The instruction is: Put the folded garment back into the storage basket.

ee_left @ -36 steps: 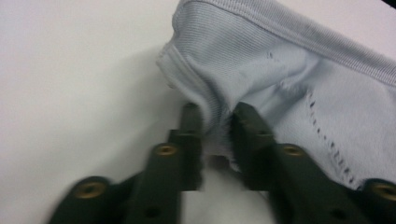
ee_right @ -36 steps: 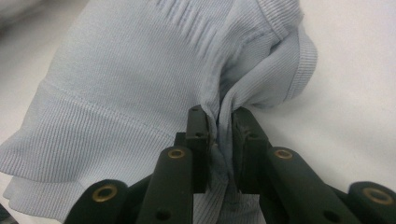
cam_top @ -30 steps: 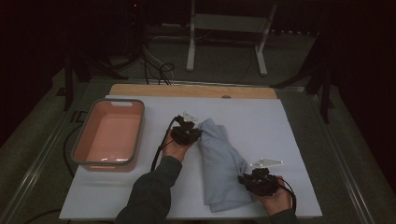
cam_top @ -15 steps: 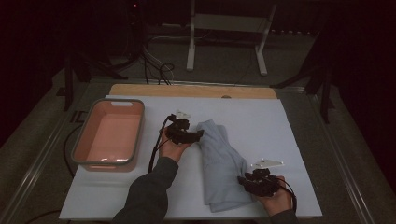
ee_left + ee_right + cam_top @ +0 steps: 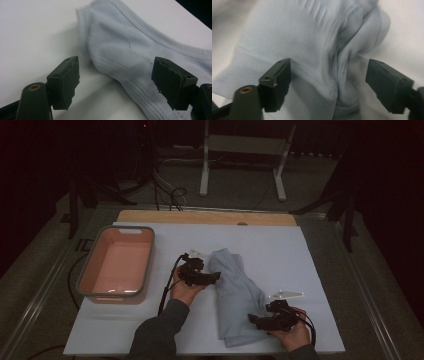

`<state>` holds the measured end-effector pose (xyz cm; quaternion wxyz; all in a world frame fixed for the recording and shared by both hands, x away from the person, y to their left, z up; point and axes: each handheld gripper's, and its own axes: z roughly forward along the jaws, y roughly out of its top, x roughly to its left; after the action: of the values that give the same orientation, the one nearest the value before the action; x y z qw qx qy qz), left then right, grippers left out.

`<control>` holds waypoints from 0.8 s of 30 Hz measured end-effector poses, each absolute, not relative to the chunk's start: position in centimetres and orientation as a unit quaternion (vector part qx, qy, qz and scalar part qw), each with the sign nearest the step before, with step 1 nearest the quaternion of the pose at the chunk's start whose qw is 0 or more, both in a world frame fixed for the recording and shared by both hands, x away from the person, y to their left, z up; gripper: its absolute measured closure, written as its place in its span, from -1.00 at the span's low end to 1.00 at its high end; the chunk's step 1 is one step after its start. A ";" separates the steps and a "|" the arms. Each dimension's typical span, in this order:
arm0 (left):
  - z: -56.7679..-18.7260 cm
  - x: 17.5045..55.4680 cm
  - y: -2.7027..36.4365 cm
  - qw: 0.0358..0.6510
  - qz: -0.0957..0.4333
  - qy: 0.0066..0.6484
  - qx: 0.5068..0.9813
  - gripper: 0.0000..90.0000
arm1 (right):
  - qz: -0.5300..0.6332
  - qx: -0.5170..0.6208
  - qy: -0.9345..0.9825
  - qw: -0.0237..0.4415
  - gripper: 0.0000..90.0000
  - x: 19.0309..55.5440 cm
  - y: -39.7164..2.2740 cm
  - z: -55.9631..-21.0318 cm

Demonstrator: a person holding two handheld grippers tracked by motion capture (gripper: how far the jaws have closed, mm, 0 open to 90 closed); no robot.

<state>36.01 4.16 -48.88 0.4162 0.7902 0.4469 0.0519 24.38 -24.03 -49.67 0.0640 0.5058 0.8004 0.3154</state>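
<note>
A pale blue garment (image 5: 235,295) lies crumpled on the worktop (image 5: 310,265), right of centre, running toward the near edge. The left gripper (image 5: 212,279) is at its far end and the right gripper (image 5: 253,321) at its near end. Both have just been opening, their fingers now wide; the cloth seems loose between them.

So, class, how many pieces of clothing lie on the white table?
1: a pale blue garment, bunched and lying between the left gripper and the right gripper. Its folds could hide more.
</note>
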 end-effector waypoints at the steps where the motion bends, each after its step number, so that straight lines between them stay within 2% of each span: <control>1: -49.1 35.9 4.0 0.414 0.050 0.447 0.791 -0.48 | 0.310 0.506 0.803 0.060 -0.41 24.5 -24.0 -49.8; 3: -49.5 35.9 3.6 0.406 0.045 0.447 0.796 -0.48 | 0.307 0.507 0.803 0.057 -0.36 24.5 -23.9 -50.0; 4: -49.7 35.9 3.4 0.402 0.044 0.448 0.797 -0.47 | 0.305 0.508 0.804 0.048 -0.21 24.7 -23.8 -50.1; 7: -50.2 36.0 2.8 0.395 0.035 0.449 0.801 -0.41 | 0.305 0.504 0.807 0.040 0.01 24.7 -23.8 -50.1; 11: -50.8 36.3 2.1 0.389 0.023 0.450 0.803 -0.36 | 0.307 0.497 0.811 0.031 0.21 24.7 -23.9 -50.1; 14: -51.2 36.5 1.6 0.391 -0.001 0.449 0.803 -0.25 | 0.307 0.494 0.813 0.030 0.34 24.6 -23.9 -50.0; 16: -51.4 36.5 1.3 0.388 -0.012 0.444 0.807 -0.09 | 0.309 0.493 0.813 0.026 0.43 24.6 -23.9 -50.0; 21: -51.1 36.2 0.9 0.400 -0.024 0.428 0.810 0.73 | 0.314 0.495 0.810 0.017 0.59 24.7 -24.1 -49.9; 22: -50.9 36.1 0.9 0.401 -0.021 0.425 0.811 0.84 | 0.315 0.496 0.809 0.016 0.62 24.7 -24.1 -49.9; 24: -50.6 36.0 1.0 0.403 -0.018 0.422 0.812 0.90 | 0.316 0.498 0.808 0.014 0.67 24.7 -24.1 -49.8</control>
<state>36.00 1.01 -50.60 0.4031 0.8120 0.4217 -0.0184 24.73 -24.10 -49.80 0.0144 0.4978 0.8076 0.3158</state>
